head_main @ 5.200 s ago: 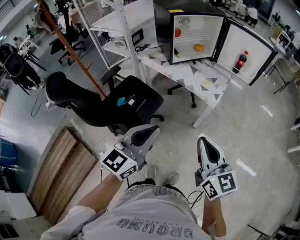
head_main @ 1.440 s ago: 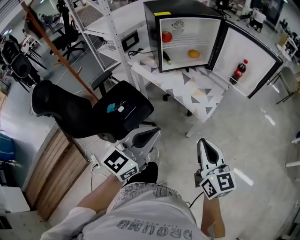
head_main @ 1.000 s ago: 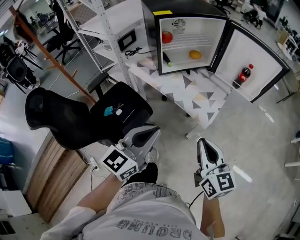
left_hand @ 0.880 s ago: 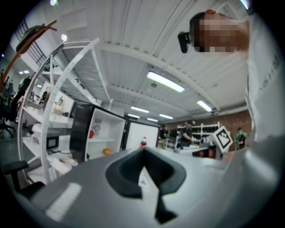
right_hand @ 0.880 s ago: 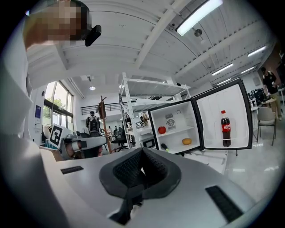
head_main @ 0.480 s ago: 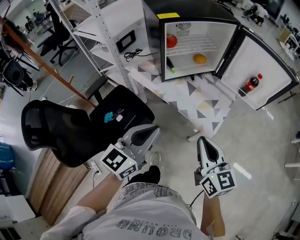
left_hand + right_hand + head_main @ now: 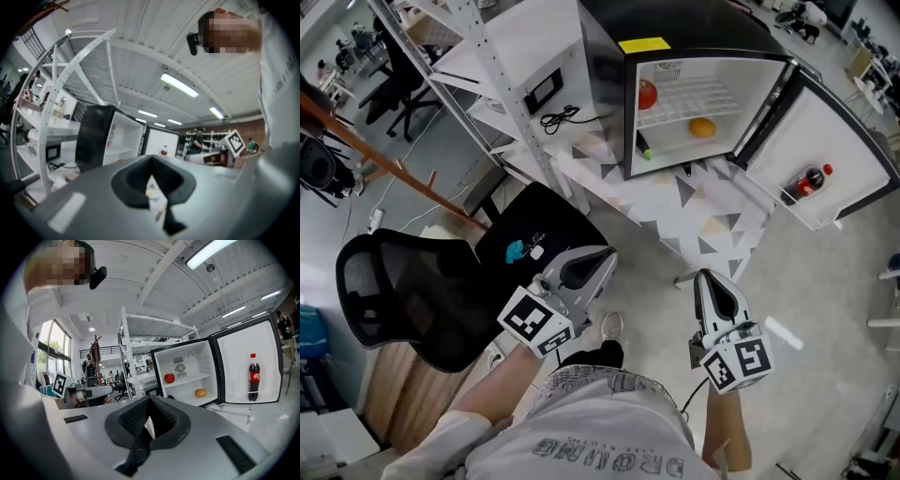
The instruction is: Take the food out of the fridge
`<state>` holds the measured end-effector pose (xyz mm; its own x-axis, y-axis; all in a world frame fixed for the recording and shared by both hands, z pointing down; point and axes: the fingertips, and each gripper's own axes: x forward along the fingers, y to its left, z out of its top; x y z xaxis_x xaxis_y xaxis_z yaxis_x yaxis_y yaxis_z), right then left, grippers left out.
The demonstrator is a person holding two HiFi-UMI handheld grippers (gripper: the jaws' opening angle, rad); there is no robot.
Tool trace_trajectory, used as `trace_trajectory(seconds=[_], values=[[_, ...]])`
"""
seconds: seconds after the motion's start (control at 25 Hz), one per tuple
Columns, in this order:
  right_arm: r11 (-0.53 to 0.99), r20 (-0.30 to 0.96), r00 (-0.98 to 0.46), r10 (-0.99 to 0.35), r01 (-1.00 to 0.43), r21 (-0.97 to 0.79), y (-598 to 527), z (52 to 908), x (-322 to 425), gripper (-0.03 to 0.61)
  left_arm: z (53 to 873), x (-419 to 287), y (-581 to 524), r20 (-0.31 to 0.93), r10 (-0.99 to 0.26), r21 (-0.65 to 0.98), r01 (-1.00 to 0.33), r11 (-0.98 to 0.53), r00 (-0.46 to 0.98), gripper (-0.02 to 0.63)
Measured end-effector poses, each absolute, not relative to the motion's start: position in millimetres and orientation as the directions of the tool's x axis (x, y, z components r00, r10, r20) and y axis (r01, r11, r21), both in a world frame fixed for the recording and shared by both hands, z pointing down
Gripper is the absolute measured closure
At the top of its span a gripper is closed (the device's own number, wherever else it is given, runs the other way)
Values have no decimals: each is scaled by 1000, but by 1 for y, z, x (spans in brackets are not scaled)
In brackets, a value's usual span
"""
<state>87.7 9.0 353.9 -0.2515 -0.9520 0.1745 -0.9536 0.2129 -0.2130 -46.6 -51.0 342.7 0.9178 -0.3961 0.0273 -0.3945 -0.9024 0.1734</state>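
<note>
The small black fridge (image 7: pixel 694 56) stands open on a patterned table, some way ahead of both grippers. Inside it, a red apple (image 7: pixel 647 94) rests on the upper shelf and an orange (image 7: pixel 702 127) lies on the floor of the fridge. A dark stick-like item with a green tip (image 7: pixel 643 150) lies at the lower left. A cola bottle (image 7: pixel 811 181) stands in the door shelf. My left gripper (image 7: pixel 605 255) and right gripper (image 7: pixel 705 277) are both shut and empty, held level in front of the person's waist. The right gripper view shows the apple (image 7: pixel 169 378), orange (image 7: pixel 200 393) and bottle (image 7: pixel 253 376).
A black office chair (image 7: pixel 441 291) stands close on the left, with small items on its seat. The white table with grey triangles (image 7: pixel 703 211) carries the fridge. A white metal shelf rack (image 7: pixel 516 56) stands left of the fridge. A wooden panel (image 7: pixel 394 403) lies on the floor at lower left.
The person has walked toward the fridge. The fridge and table have come nearer and the chair has slid to the left. Both grippers kept their shut pose.
</note>
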Motion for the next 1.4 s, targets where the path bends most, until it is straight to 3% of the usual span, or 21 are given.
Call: trace_trajectory(seconds=[0.84, 1.4], values=[[166, 165, -198, -966, -968, -191, -39, 346, 74, 577, 343, -70, -103, 16, -382, 169, -379, -910, 924, 609], [205, 146, -235, -961, -959, -197, -68, 345, 88, 577, 339, -61, -123, 23, -415, 153, -413, -898, 910, 609]])
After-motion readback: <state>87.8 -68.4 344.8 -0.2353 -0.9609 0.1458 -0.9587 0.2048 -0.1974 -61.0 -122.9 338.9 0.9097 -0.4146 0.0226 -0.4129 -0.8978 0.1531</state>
